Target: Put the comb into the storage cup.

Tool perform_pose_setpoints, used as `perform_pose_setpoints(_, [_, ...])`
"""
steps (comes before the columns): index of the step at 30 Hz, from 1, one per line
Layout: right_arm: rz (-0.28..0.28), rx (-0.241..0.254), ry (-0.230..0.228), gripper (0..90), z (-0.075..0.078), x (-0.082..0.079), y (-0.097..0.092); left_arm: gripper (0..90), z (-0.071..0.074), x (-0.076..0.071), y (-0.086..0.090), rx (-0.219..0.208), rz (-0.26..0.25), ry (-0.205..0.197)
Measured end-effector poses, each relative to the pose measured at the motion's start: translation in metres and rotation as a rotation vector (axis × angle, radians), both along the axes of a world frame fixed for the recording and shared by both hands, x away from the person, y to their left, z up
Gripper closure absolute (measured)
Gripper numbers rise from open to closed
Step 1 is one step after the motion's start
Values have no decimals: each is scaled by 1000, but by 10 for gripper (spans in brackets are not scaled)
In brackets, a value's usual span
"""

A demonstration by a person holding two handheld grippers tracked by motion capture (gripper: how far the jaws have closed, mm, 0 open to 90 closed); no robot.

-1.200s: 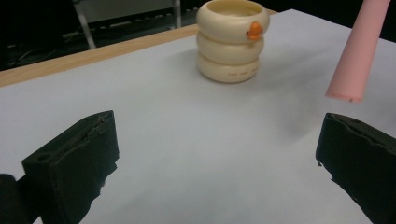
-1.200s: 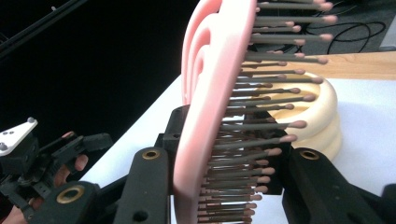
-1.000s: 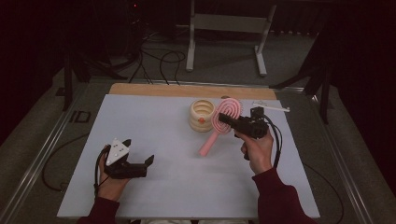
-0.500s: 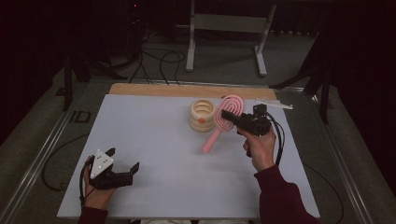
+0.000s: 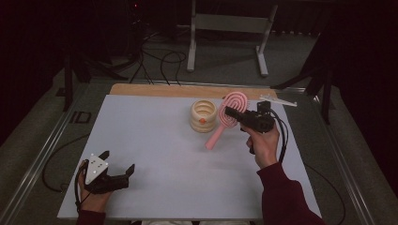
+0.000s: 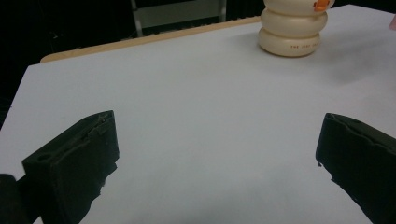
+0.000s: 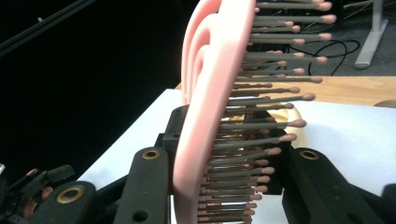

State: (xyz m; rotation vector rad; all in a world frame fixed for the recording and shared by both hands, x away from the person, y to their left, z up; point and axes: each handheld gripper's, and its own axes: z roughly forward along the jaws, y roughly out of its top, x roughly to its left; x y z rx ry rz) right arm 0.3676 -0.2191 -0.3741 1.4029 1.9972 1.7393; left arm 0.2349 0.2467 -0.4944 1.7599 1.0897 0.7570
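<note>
A pink hairbrush (image 5: 217,135) is held by its oval head, with my right gripper (image 5: 228,112) shut on it; the handle slants down toward the table's middle. In the right gripper view the brush (image 7: 205,107) stands edge-on between the two jaws, bristles pointing right. Just left of the brush head stands a cream ringed pot (image 5: 203,116) with an orange spot. My left gripper (image 5: 117,161) rests low near the front left corner, jaws wide apart and nothing between them. Its own view has the pot (image 6: 292,32) far ahead over bare table.
The white tabletop (image 5: 164,140) has a wooden strip (image 5: 155,90) along its far edge. A metal stand (image 5: 225,23) and cables lie on the dark floor beyond. Metal rails run down both sides of the table.
The left hand has drawn its gripper back toward the front left corner and lower. The right gripper has kept still with the brush in it.
</note>
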Motion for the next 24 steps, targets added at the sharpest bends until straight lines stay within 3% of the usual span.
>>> perform_pose_setpoints(24, [-24,-5,-1,641,7,17,-6,0,-3,1,-1,-5,16,-3])
